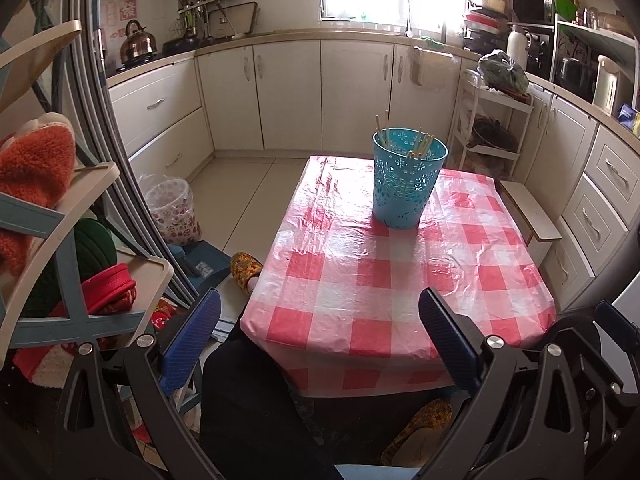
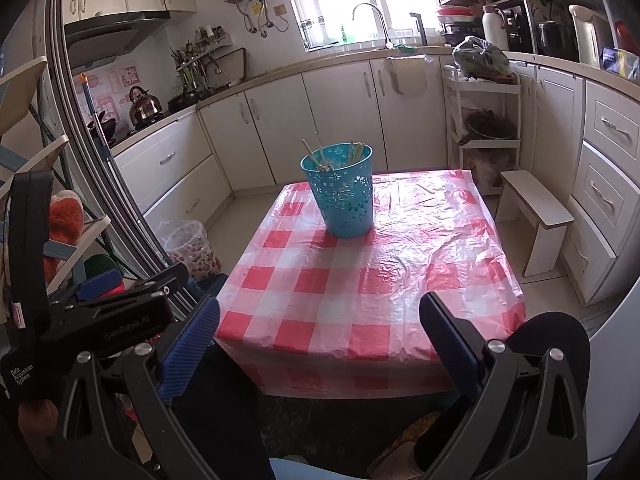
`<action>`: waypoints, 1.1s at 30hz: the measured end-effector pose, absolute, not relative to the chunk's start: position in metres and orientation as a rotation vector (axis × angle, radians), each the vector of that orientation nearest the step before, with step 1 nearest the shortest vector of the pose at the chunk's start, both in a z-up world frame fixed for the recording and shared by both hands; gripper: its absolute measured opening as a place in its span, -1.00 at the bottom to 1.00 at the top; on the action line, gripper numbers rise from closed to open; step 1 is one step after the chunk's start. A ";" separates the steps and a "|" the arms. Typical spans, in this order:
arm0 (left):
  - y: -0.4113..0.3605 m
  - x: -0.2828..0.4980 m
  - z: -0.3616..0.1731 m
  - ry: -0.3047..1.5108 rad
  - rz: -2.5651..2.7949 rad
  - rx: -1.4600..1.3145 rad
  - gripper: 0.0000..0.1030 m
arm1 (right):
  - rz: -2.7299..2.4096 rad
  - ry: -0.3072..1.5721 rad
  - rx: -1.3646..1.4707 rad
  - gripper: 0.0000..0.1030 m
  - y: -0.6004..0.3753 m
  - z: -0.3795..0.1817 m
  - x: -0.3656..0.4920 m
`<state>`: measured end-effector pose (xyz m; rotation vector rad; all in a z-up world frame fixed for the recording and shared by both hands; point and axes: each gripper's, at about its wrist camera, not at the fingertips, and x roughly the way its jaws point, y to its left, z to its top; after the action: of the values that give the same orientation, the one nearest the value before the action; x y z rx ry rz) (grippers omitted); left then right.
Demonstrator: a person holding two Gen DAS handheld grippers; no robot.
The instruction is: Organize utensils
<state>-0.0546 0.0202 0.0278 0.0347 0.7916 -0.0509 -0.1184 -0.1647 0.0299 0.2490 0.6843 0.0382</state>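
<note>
A teal perforated basket [image 1: 406, 182] [image 2: 343, 192] stands upright toward the far side of a low table with a red-and-white checked plastic cover [image 1: 384, 280] [image 2: 384, 276]. Several pale wooden chopsticks [image 1: 420, 145] [image 2: 320, 158] lean inside it, tips above the rim. My left gripper [image 1: 320, 320] is open, held back at the table's near edge with nothing between its blue fingers [image 1: 188, 344]. My right gripper [image 2: 320, 324] is open too, equally far back and empty. The left gripper's black body [image 2: 100, 320] shows at the left of the right wrist view.
A person's dark-trousered legs [image 1: 256, 400] and yellow patterned slippers [image 1: 245, 270] are under the near table edge. A shelf rack with clothes [image 1: 52, 216] stands left, a lined bin [image 1: 174, 210] beside it, a small wooden stool [image 2: 536, 216] right, kitchen cabinets all around.
</note>
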 end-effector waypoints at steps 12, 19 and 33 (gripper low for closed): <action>0.003 -0.028 0.013 0.834 -0.059 0.063 0.85 | 0.018 0.731 0.278 0.86 -0.178 0.011 -0.098; -0.005 -0.014 0.007 0.849 -0.066 0.075 0.85 | 0.010 0.758 0.289 0.86 -0.183 0.001 -0.085; -0.011 0.018 -0.011 0.893 -0.077 0.065 0.85 | -0.014 0.795 0.297 0.86 -0.195 -0.016 -0.053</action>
<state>0.0180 -0.0107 -0.0105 0.0647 0.8935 -0.0767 -0.0527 -0.1954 -0.0164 0.2967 0.7954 -0.0137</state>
